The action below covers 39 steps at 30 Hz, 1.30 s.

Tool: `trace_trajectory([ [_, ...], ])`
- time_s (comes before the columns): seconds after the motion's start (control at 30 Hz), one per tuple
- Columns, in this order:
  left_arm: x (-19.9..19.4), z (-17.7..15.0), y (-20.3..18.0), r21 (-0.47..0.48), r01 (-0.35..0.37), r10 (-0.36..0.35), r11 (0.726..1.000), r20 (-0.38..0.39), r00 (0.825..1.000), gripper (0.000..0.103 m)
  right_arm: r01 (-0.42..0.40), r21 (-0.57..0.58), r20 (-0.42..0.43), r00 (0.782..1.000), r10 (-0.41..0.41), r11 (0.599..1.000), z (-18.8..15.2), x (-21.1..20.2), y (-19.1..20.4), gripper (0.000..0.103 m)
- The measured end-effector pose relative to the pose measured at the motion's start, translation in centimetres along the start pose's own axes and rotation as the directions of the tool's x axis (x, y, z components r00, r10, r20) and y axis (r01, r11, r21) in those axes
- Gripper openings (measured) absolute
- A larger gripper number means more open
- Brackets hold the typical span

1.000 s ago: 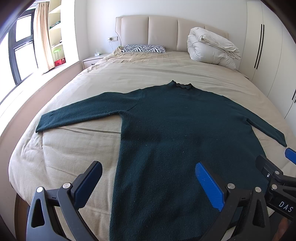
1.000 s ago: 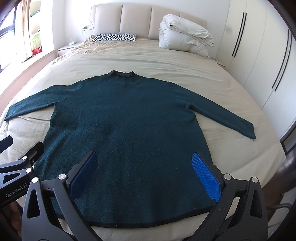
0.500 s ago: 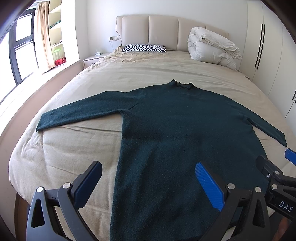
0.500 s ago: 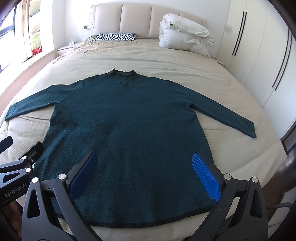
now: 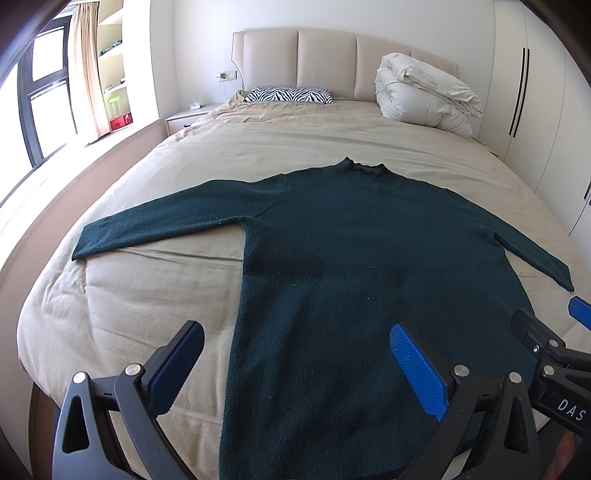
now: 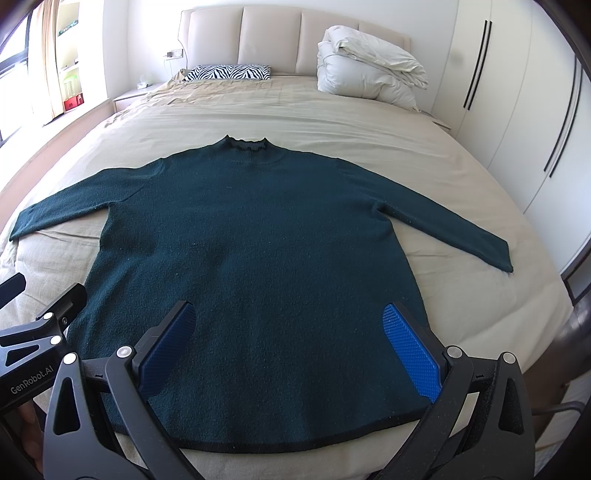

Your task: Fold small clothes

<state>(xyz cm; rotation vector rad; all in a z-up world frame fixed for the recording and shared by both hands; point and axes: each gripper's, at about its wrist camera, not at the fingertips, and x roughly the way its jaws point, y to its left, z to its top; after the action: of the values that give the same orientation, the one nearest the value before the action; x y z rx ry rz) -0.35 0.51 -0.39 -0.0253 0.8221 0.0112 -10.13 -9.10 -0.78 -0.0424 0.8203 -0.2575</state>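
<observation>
Two tongs, left [image 5: 295, 363] and right [image 6: 288, 341], are being held wide open and empty above the near hem of the sweater [image 6: 255, 258], its long axis running away toward the far headboard [image 6: 295, 35].

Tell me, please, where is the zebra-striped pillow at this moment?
The zebra-striped pillow lies at the far end of the bed, against the headboard, left of the folded white duvet in both views, beyond the sweater.

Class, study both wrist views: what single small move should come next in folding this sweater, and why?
Probably lower the left gripper toward the left sleeve to fold it inward. The dark green sweater lies flat on the bed, sleeves spread, and both grippers hover open, holding nothing.
</observation>
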Motion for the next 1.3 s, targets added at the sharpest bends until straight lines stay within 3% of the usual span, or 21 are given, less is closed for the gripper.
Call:
trace_trajectory([
  [0.87, 0.20, -0.28, -0.15, -0.002, -0.005, 0.005, 1.000, -0.007, 1.000, 0.103, -0.004, 0.004, -0.005, 1.000, 0.004, 1.000, -0.28, 0.19, 0.26, 0.103],
  [1.3, 0.65, -0.60, -0.10, -0.007, 0.030, -0.030, 1.000, 0.012, 0.999, 0.103, -0.011, 0.013, -0.019, 1.000, 0.011, 1.000, -0.12, 0.93, 0.12, 0.103],
])
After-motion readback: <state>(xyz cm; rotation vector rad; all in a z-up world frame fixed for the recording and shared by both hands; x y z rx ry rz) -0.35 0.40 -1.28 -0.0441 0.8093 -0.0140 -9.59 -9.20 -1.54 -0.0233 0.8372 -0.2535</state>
